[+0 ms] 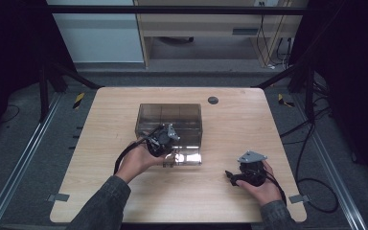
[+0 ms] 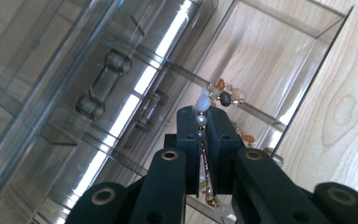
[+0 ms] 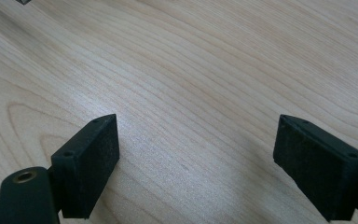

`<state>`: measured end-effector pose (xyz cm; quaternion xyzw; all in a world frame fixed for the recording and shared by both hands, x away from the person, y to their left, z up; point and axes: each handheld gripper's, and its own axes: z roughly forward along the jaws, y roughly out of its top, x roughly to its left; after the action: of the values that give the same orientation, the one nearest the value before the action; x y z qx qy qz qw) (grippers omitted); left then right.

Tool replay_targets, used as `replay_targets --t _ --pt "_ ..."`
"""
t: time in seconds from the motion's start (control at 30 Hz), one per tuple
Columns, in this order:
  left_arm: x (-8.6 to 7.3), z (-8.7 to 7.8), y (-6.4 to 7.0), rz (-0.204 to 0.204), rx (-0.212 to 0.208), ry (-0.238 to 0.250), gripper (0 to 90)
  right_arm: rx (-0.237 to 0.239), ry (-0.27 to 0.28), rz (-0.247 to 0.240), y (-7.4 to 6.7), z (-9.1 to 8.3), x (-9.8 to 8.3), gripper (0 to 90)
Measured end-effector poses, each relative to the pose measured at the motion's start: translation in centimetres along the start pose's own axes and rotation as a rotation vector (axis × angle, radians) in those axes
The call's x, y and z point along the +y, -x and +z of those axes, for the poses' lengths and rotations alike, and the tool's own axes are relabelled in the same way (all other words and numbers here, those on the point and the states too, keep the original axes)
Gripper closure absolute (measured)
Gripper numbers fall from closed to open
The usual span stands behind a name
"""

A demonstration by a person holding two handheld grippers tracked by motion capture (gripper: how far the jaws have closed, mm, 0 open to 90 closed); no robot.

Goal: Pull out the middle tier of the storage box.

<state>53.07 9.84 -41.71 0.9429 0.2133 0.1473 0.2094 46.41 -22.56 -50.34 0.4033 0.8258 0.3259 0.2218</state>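
On the wooden bench point(image 1: 124, 191) stands a clear smoky plastic box point(image 1: 170, 115) with a drawer point(image 2: 303, 51) pulled out toward the person. In the high view the left gripper point(image 1: 165, 143) sits over the front of that box, at the open drawer, held by the person's left hand point(image 1: 136, 163). In the left gripper view its jaws stand almost closed, pinching a string of beads point(image 2: 204, 109) between the pads: pale blue and pearly beads stick up just past the jaw tips, while the rest of the strand runs down through the narrow gap and hangs out below, gold-coloured at the bottom. More beads of the same strand, orange, dark and cream, lie just beyond the jaw tips against the drawer's clear wall. The drawer's moulded handle point(image 2: 100, 84) shows to the left of the jaws. The right gripper point(image 1: 230, 176) rests low near the bench's right front corner, well apart from the box, in the person's right hand point(image 1: 263, 184); its jaws stand wide apart with nothing between them, just bare wood beneath.
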Motion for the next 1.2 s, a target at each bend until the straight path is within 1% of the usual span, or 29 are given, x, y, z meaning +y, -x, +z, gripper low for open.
replay_targets --t 0.13,0.17,0.2,0.23,0.3,0.33,0.37,0.4,0.43,0.5,0.57,0.73,0.87,0.97,1.03,1.13,1.17,1.2 --pt "-0.3 0.2 -0.2 -0.009 0.003 0.003 84.4 0.002 -0.002 0.002 0.0 0.0 0.0 14.6" --pt "-0.3 0.3 -0.2 -0.011 0.004 0.007 84.3 -0.004 0.002 -0.012 0.0 0.1 0.0 14.6" --pt "-0.3 0.3 -0.2 -0.012 0.005 0.009 84.3 0.001 -0.002 -0.004 0.0 0.1 0.0 14.6" --pt "-0.3 0.3 -0.2 -0.011 0.005 0.008 84.2 -0.003 0.002 -0.012 0.0 0.1 0.0 14.6" --pt "-0.3 0.4 -0.2 -0.01 0.0 0.011 84.1 -0.002 0.0 -0.011 0.0 0.1 0.0 14.5" --pt "-0.3 0.4 -0.1 -0.007 -0.003 0.021 83.8 -0.002 0.0 -0.011 0.0 0.1 0.0 14.4" --pt "-0.4 0.3 0.0 -0.012 0.001 0.038 81.1 -0.001 -0.002 -0.009 0.0 0.1 0.0 14.4" --pt "-0.4 0.2 0.0 -0.015 0.009 0.042 78.2 0.003 -0.003 0.001 0.0 0.0 0.0 14.3" --pt "-0.4 0.0 0.0 -0.017 0.009 0.051 75.6 0.002 -0.002 0.0 0.0 0.0 0.0 14.3" --pt "-0.4 -0.3 0.0 -0.023 0.013 0.081 73.6 -0.001 0.0 -0.002 0.1 0.0 0.0 14.3" --pt "-0.5 -0.6 -0.1 -0.026 0.014 0.098 72.9 -0.001 0.004 0.001 0.0 0.0 0.0 14.4" --pt "-0.7 -1.4 -0.1 -0.026 0.029 0.119 70.4 -0.001 0.008 0.0 0.0 0.0 0.0 14.6" --pt "-0.7 -1.9 0.1 -0.015 0.039 0.122 68.4 -0.003 0.011 -0.002 0.0 -0.1 0.1 15.1" --pt "-0.8 -2.2 0.3 -0.012 0.047 0.133 65.0 -0.004 0.017 -0.002 -0.1 -0.1 0.1 15.7" --pt "-0.8 -2.5 0.4 -0.01 0.053 0.131 63.0 -0.004 0.02 -0.005 -0.1 -0.2 0.2 16.4" --pt "-0.8 -3.0 0.8 -0.007 0.064 0.143 57.2 0.001 0.025 -0.008 -0.3 -0.2 0.2 18.6" --pt "-0.8 -3.1 0.8 -0.008 0.07 0.146 53.9 0.01 0.027 -0.012 -0.4 -0.3 0.3 22.4" --pt "-0.8 -3.3 0.9 -0.01 0.076 0.153 51.4 0.02 0.03 -0.013 -0.5 -0.3 0.3 24.2"
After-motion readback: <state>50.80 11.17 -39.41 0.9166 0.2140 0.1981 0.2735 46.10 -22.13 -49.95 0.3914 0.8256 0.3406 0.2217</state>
